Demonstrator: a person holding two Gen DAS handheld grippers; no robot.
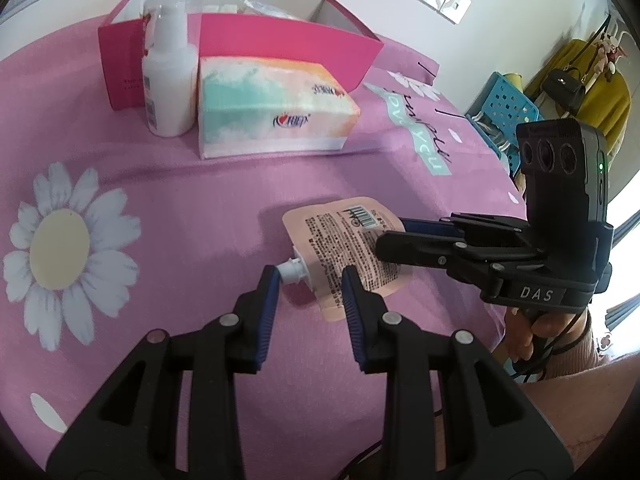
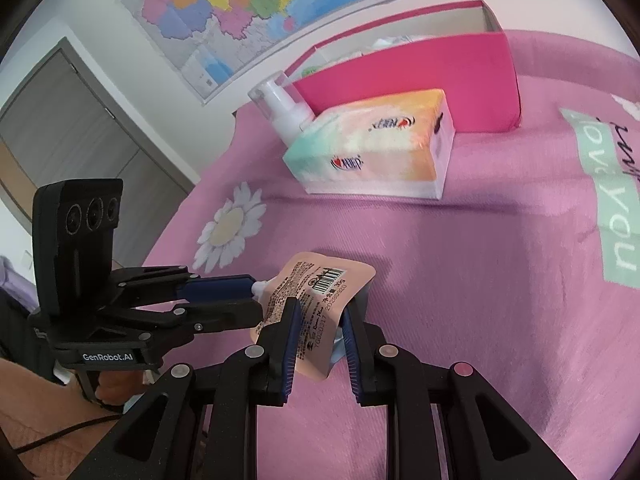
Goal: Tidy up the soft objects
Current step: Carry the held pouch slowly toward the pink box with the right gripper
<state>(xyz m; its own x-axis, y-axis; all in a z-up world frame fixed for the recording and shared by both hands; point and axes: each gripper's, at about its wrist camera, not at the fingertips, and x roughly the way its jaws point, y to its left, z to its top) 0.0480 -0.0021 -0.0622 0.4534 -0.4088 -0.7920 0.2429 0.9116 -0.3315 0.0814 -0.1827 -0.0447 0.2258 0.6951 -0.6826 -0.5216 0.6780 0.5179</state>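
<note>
Left wrist view: the spout pouch (image 1: 344, 252) is lying flat on the pink bedspread (image 1: 180, 200), just beyond the fingertips, its white nozzle (image 1: 291, 270) pointing toward 8 o'clock.
Left gripper (image 1: 310, 292): jaws are standing apart, bracketing the nozzle end of the pouch without pressing it.
Right gripper (image 1: 394, 236): it is reaching in from 3 o'clock; its fingers are lying over the pouch's barcode end.
Right wrist view: the right gripper (image 2: 320, 320) is straddling the pouch (image 2: 316, 304) with both pads at its edges; whether they are pinching it, I cannot tell.
Surroundings: a tissue pack (image 1: 272, 108) is sitting at 12 o'clock, touching a white pump bottle (image 1: 168, 76) at 11 o'clock.
Behind them: an open pink box (image 1: 288, 48) is standing against both, blocked along its near wall.
</note>
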